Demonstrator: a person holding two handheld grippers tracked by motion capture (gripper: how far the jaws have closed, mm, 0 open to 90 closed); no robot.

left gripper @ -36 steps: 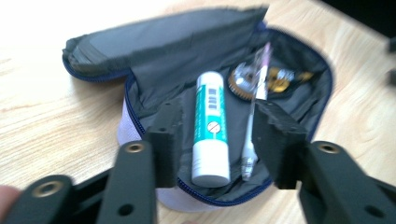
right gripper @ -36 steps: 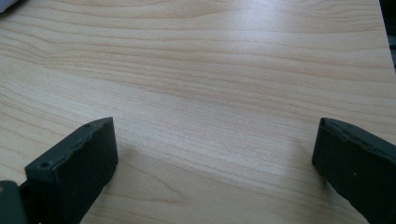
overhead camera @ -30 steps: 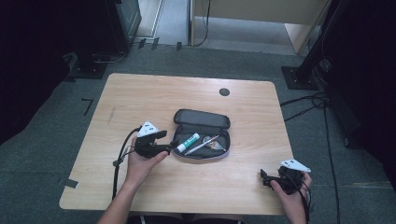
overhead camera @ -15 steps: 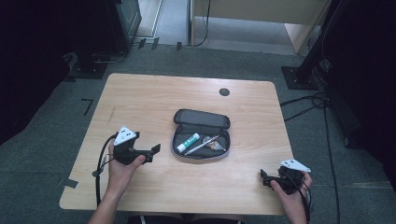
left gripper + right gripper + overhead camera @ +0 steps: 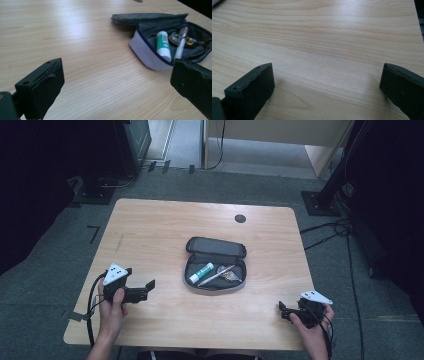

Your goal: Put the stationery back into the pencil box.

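L gripper (image 5: 148,289) jaws spread, nothing between; they've just been opening. R gripper (image 5: 283,312) released too, parked at near edge. Pencil case (image 5: 215,270) lies open mid-table (image 5: 150,225), glue stick (image 5: 201,272) and pen (image 5: 216,275) inside. I'd approach low, square to case.

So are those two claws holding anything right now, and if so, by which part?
Nothing is held. The left claw and right claw both stand open over bare table, apart from the open pencil case.

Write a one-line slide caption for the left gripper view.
Open left claw faces an unzipped pencil case on the wooden table.
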